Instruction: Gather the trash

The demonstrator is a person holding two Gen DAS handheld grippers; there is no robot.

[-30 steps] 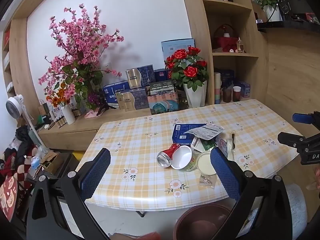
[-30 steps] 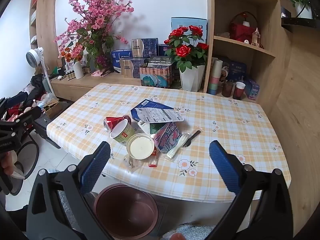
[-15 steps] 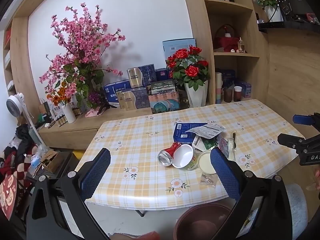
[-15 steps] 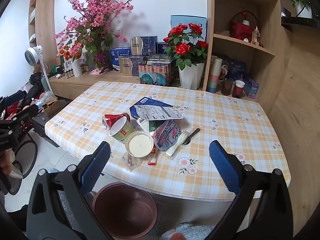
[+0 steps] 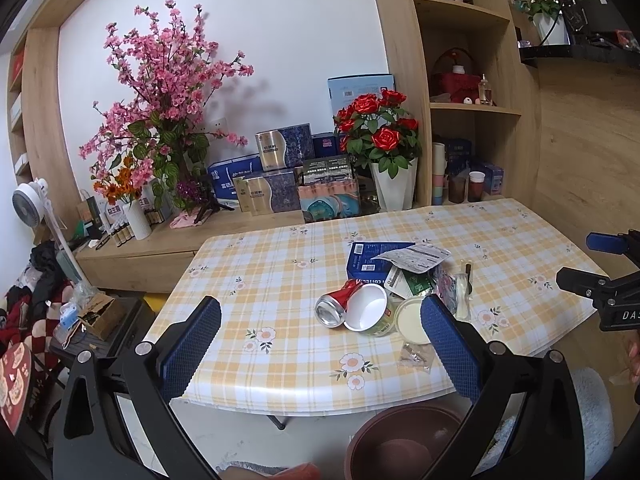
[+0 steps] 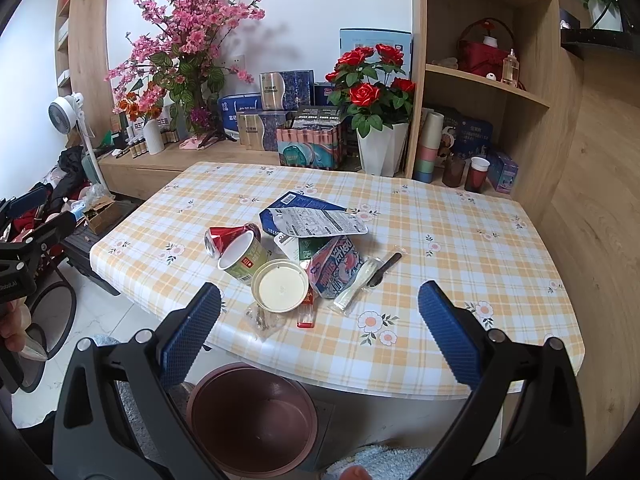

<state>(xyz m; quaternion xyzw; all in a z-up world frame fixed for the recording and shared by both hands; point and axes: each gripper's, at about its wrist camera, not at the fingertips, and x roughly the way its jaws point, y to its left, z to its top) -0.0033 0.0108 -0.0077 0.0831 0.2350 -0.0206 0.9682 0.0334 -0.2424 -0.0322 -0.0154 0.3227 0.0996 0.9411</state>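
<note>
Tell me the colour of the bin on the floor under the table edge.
Dark reddish-brown, a round bin; the right wrist view shows it best.

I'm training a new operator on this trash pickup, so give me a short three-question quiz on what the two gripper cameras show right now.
1. True or false: the crushed red drinks can stands upright.
2. Where is the round brown plastic bin? A) on the checked table B) on the floor below the table's near edge C) on the shelf
3. Fill in: the left gripper and right gripper are both ____ and hold nothing.

Key: 1 false, it lies on its side against the green paper cup. 2 B. 3 open.
</note>
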